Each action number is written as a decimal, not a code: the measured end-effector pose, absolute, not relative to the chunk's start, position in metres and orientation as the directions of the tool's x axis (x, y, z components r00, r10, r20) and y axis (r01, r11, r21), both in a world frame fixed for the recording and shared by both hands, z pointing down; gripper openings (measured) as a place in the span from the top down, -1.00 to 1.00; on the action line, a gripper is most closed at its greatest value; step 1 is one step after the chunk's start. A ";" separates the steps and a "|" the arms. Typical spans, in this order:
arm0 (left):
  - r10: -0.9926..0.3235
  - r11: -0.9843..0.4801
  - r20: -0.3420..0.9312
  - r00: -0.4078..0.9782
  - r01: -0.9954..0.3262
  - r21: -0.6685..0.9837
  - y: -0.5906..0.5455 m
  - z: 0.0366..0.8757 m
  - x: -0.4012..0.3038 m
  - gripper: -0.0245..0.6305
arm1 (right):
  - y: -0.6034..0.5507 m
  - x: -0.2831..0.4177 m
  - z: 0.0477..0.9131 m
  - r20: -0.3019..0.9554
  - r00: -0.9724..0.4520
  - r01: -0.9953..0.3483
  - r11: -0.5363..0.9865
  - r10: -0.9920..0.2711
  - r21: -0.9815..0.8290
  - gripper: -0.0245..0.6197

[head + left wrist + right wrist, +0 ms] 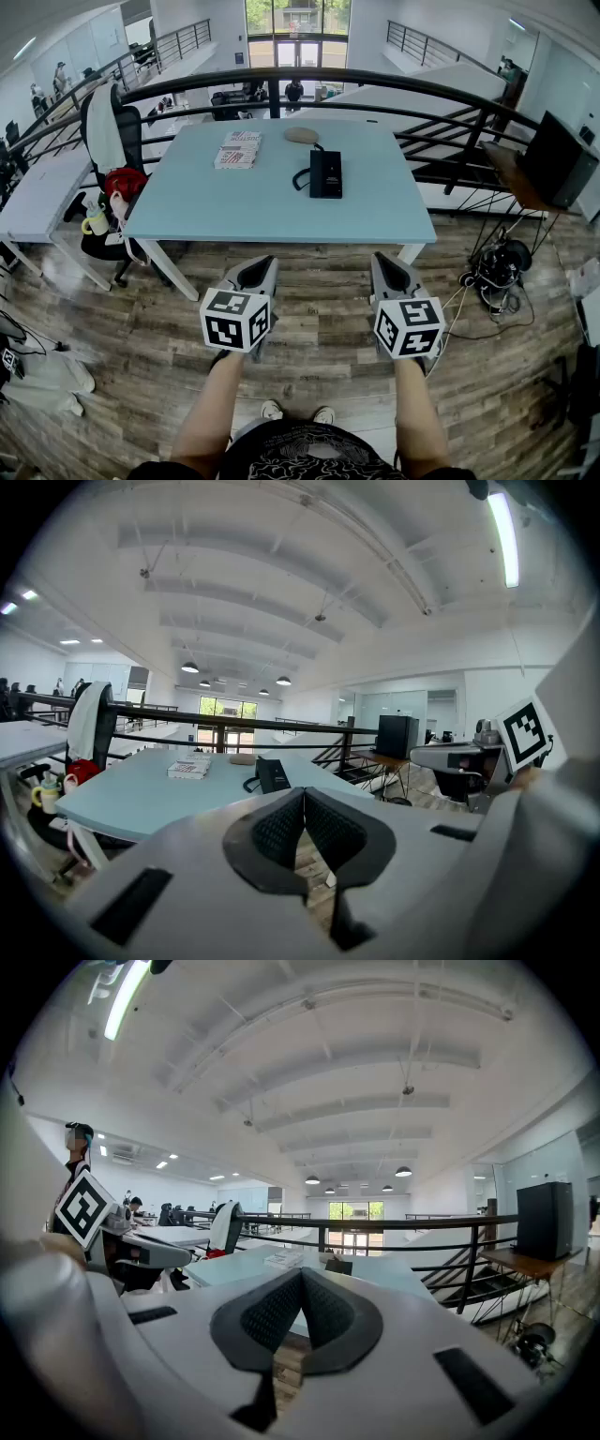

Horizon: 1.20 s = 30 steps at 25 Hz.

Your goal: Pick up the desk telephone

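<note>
The desk telephone [325, 173] sits too far off to make out its keys, one black slab near the middle of the blue table [206, 211], and the tan round thing [302, 135] beyond it I cannot identify. One stack of booklets [238, 150] lies left of the telephone, one office chair [129, 141] stands at the table's left end, and a black railing [394, 79] runs behind. The left gripper [263, 266] and right gripper [384, 264] hang over the wood floor [319, 309] short of the table, each with jaws pressed together on nothing.

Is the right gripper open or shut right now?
Shut. In the right gripper view, the right gripper has its dark pads meeting at the tips, with nothing between them.
</note>
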<state>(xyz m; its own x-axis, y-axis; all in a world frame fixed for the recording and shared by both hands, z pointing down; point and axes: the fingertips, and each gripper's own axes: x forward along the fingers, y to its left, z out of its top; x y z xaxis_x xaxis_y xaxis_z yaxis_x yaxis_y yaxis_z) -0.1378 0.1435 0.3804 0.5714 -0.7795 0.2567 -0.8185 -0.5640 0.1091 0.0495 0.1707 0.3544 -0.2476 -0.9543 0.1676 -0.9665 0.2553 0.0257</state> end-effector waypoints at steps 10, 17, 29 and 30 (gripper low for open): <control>-0.782 -0.563 0.245 0.574 -0.818 0.119 0.143 0.382 -0.102 0.90 | 0.167 0.081 0.359 0.167 -0.255 -0.965 0.262 -0.952 0.018 0.92; -0.793 -0.549 0.234 0.563 -0.826 0.127 0.130 0.382 -0.072 0.89 | 0.154 0.105 0.364 0.177 -0.298 -0.953 0.304 -0.938 0.008 0.91; -0.787 -0.552 0.236 0.571 -0.821 0.145 0.081 0.393 -0.045 0.59 | 0.109 0.128 0.375 0.184 -0.331 -0.942 0.336 -0.925 -0.008 0.60; -0.786 -0.551 0.237 0.570 -0.821 0.148 0.073 0.395 -0.044 0.55 | 0.103 0.129 0.377 0.185 -0.333 -0.942 0.337 -0.925 -0.010 0.57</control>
<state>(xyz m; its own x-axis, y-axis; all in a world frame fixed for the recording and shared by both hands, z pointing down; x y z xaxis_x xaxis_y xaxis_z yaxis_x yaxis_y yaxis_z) -0.0442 0.0726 0.3950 0.5705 -0.7863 0.2373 -0.8212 -0.5510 0.1485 0.1289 0.1026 0.3766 -0.3327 -0.9246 0.1853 -0.9415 0.3368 -0.0098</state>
